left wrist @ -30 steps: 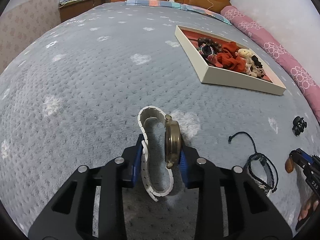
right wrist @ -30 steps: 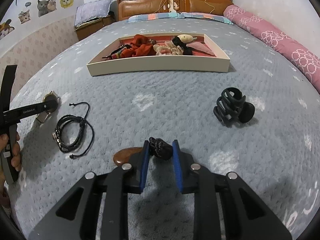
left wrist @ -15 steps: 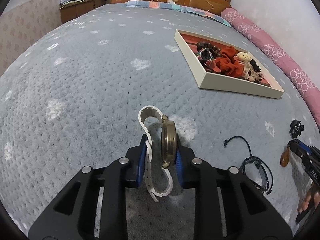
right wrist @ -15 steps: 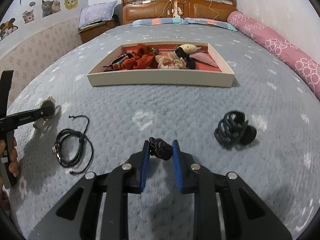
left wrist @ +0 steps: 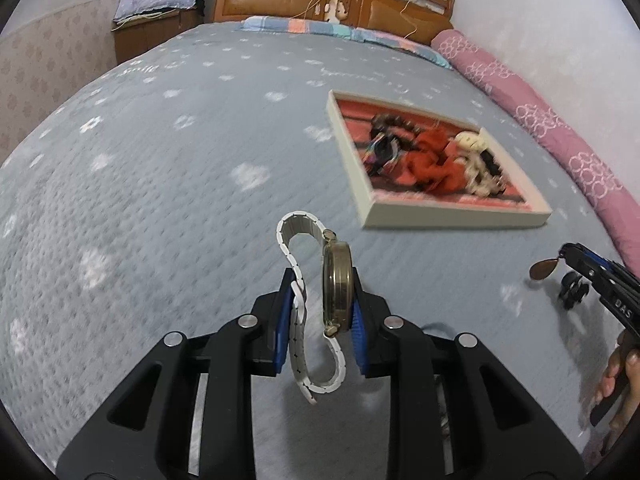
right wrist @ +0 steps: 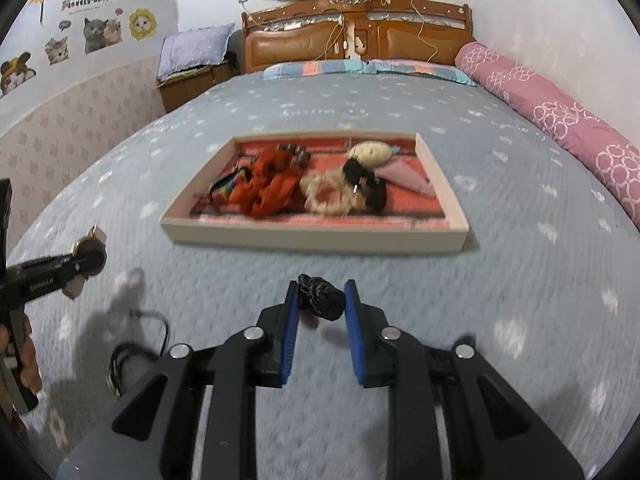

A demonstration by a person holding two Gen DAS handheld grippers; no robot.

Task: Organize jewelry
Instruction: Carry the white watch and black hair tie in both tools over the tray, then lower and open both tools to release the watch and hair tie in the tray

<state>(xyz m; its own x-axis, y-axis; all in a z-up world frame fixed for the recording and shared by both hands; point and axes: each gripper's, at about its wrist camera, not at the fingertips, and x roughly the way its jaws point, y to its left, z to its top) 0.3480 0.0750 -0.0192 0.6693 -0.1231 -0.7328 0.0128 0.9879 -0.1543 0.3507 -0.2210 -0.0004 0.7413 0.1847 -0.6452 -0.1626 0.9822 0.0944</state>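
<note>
My left gripper [left wrist: 320,312] is shut on a watch [left wrist: 337,285] with a brass case and a white strap, held above the grey bedspread. My right gripper [right wrist: 321,304] is shut on the black knot of a pendant cord [right wrist: 320,295]; its brown pendant [left wrist: 542,269] hangs from that gripper in the left wrist view. The cream tray [right wrist: 320,236] with a red lining holds several pieces of jewelry and hair ties, and lies ahead of both grippers. The left gripper also shows in the right wrist view [right wrist: 86,258], at the left.
A black cord bracelet [right wrist: 134,354] lies on the bedspread at the lower left of the right wrist view. A black hair claw [left wrist: 574,289] lies below the right gripper. A pink bolster [right wrist: 560,120] runs along the right side. The wooden headboard [right wrist: 356,32] stands at the far end.
Both grippers have lifted off the bedspread with their items and moved toward the tray. The pendant now hangs in the air; the hair claw has dropped out of the right wrist view.
</note>
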